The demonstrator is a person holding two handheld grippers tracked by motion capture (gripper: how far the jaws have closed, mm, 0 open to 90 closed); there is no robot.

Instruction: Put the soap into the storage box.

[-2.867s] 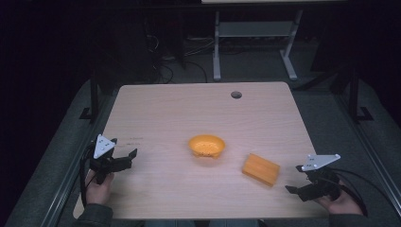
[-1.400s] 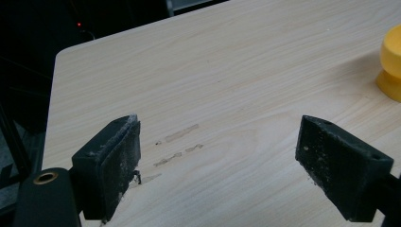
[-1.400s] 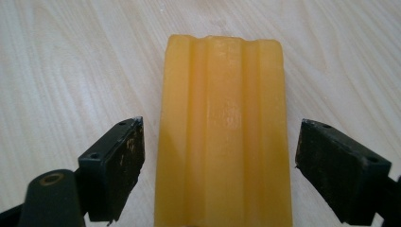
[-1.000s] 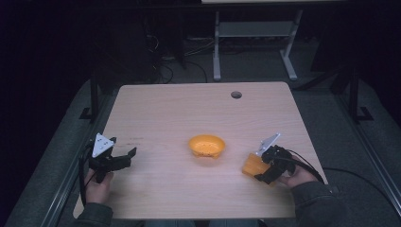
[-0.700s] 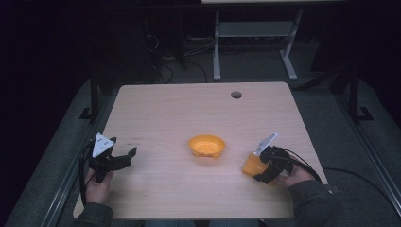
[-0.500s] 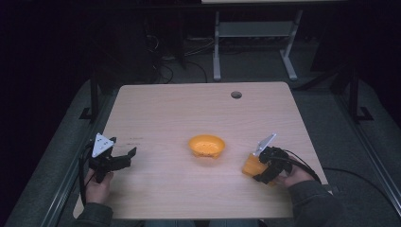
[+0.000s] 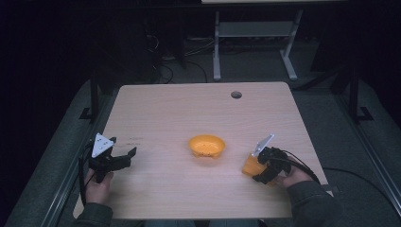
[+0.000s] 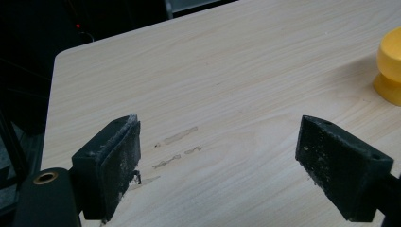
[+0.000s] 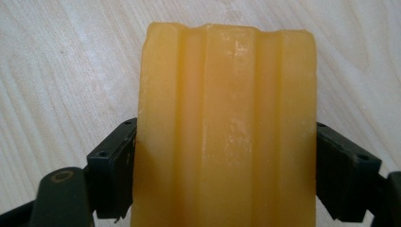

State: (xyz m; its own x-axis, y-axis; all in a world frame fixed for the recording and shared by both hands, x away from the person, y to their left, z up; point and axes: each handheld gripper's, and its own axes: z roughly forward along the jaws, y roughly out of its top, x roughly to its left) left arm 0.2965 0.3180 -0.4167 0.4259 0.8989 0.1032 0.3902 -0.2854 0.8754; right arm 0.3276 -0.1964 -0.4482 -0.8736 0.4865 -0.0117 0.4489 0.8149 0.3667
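A ridged orange block (image 7: 248, 165) lies at the right front of the wooden table (image 7: 179, 109). My right gripper (image 7: 255, 170) is shut on it; in the right gripper view the block (image 9: 227, 85) fills the gap and both black jaws press its long sides. I cannot tell whether it still touches the wood. An orange bowl (image 7: 206, 145) stands upright at the table's middle, just left of the block. My left gripper (image 7: 126, 158) rests at the left front, open, with bare wood between its jaws (image 8: 227, 161). The bowl (image 8: 390, 66) peeks in at that view's right edge.
A round cable hole (image 7: 236, 94) sits near the table's far edge. A metal frame stand (image 7: 255, 38) is on the dark floor beyond the table. Faint scuff marks (image 8: 177, 137) show on the wood ahead of the left gripper.
My right gripper came from the right front corner onto the orange block and closed on its sides, and the block has shifted slightly left. The left gripper and the bowl stayed put.
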